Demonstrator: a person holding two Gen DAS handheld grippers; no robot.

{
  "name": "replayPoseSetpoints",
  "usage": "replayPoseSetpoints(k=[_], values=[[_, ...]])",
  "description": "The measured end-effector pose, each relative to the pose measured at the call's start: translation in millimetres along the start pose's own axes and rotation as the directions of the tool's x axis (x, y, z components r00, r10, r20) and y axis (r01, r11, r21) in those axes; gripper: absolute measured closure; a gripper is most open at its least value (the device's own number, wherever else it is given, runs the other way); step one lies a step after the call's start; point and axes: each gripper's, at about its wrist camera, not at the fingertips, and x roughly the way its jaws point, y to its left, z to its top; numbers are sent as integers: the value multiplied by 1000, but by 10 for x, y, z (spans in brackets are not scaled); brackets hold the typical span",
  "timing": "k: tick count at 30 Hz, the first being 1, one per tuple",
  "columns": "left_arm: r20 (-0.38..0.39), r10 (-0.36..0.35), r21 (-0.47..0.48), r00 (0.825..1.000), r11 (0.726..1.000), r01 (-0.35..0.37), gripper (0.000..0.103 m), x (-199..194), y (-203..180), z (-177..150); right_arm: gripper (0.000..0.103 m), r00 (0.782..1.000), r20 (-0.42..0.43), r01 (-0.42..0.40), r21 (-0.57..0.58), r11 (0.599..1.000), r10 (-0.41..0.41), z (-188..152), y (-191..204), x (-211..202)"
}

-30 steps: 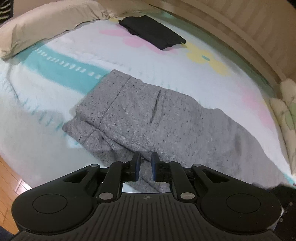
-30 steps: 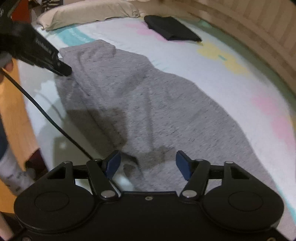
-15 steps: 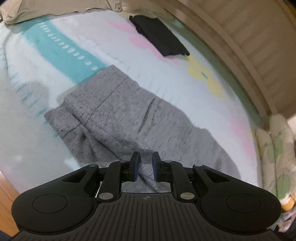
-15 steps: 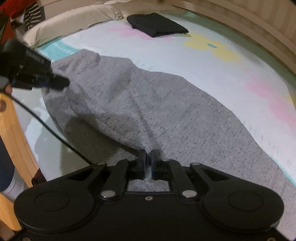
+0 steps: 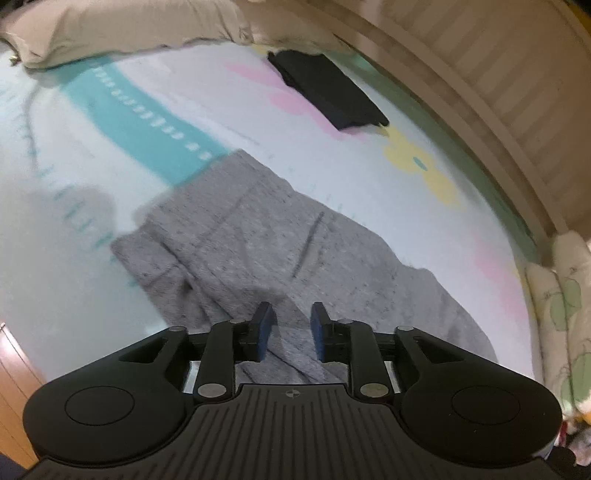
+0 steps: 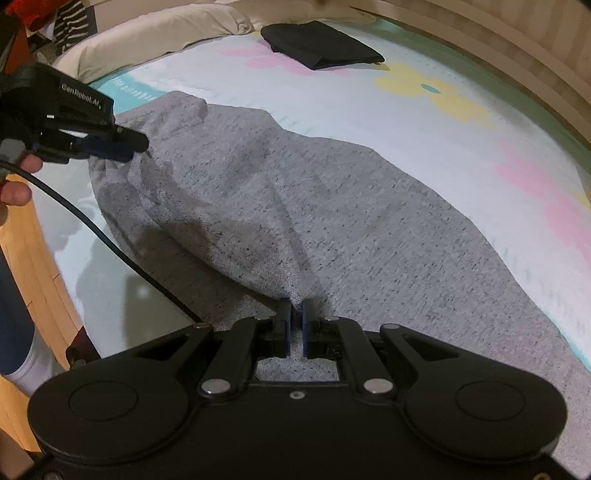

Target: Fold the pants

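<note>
Grey speckled pants (image 5: pixel 277 240) lie stretched across the bed, waistband end at the left. My left gripper (image 5: pixel 291 319) hovers over that end with its jaws opening. Cloth shows between the blue pads (image 5: pixel 264 328), but they do not press on it. In the right wrist view the same pants (image 6: pixel 351 206) run away to the right, and the left gripper (image 6: pixel 127 146) sits at their crumpled left edge. My right gripper (image 6: pixel 294 317) is shut on a raised fold of the pants further along the leg.
A folded black garment (image 6: pixel 321 44) lies at the far side on the flowered sheet (image 6: pixel 424 122). A beige pillow (image 5: pixel 110 26) lines the back; a leaf-print cushion (image 5: pixel 561 306) sits at the right. A wooden bed frame (image 5: pixel 480 85), a cable (image 6: pixel 110 240) and a hand (image 6: pixel 16 181) are nearby.
My right jaws closed from wide apart onto a fold of the pants and pulled it up into a ridge. My left jaws, nearly shut before, have spread apart, and that view has rolled.
</note>
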Motion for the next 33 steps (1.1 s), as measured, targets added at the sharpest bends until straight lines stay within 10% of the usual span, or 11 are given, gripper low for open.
replayPoseSetpoints(k=[3, 14, 16, 23, 33], values=[[30, -7, -27, 1000, 1000, 8, 22, -81, 56, 8, 94, 1000, 0, -2, -2, 1000, 2, -1, -2, -1], [-20, 2, -34, 1000, 999, -2, 22, 139, -17, 45, 93, 1000, -7, -5, -15, 1000, 5, -10, 30, 15], [-24, 9, -40, 1000, 999, -10, 24, 198, -51, 89, 93, 1000, -7, -5, -15, 1000, 5, -6, 30, 15], [-42, 113, 27, 993, 993, -112, 82, 243, -119, 136, 93, 1000, 0, -2, -11, 1000, 2, -10, 27, -2], [52, 150, 111, 987, 982, -155, 90, -366, -99, 125, 92, 994, 105, -41, 2, 999, 40, -58, -11, -370]])
